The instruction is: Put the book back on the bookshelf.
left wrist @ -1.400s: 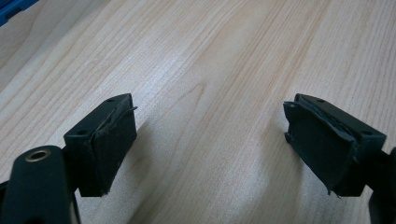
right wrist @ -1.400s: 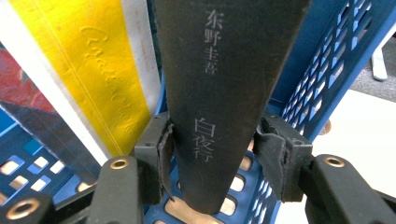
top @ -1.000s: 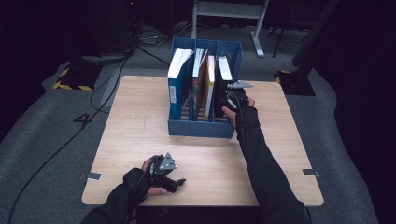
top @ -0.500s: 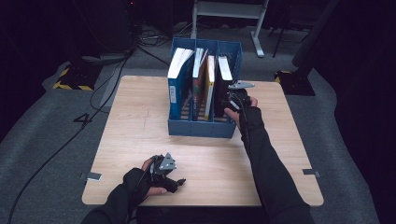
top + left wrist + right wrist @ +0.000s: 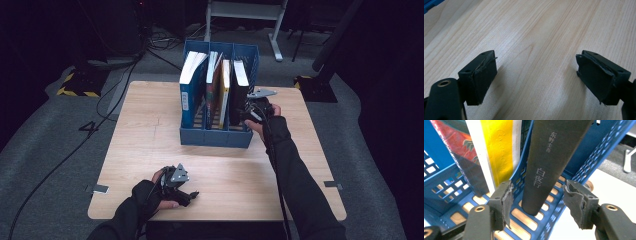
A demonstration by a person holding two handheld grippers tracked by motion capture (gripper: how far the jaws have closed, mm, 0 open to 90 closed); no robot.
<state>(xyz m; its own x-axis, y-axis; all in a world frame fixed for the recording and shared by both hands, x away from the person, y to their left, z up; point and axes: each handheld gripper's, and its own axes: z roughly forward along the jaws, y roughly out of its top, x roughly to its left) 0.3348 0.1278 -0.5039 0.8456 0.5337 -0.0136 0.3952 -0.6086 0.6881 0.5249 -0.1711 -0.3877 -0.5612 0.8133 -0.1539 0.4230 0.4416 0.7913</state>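
A blue slotted file rack (image 5: 215, 136) stands at the back middle of the wooden table (image 5: 145, 145) and holds several upright books. A black book (image 5: 239, 95) with white characters on its spine (image 5: 549, 162) stands in the rack's right compartment. My right gripper (image 5: 248, 113) is at that compartment's open front, its jaws open on either side of the black spine (image 5: 539, 205), apart from it. A yellow-and-white book (image 5: 496, 152) leans in the middle compartment. My left gripper (image 5: 190, 196) rests low at the table's front left, open over bare wood (image 5: 536, 75).
A blue book (image 5: 190, 90) fills the rack's left compartment. The blue rack wall (image 5: 596, 152) curves close to my right jaw. Beyond the table lie grey floor, cables (image 5: 125, 85) and a metal stand (image 5: 245, 10).
The right hand has shifted slightly at the rack's right compartment. The left gripper has stayed still on the table.
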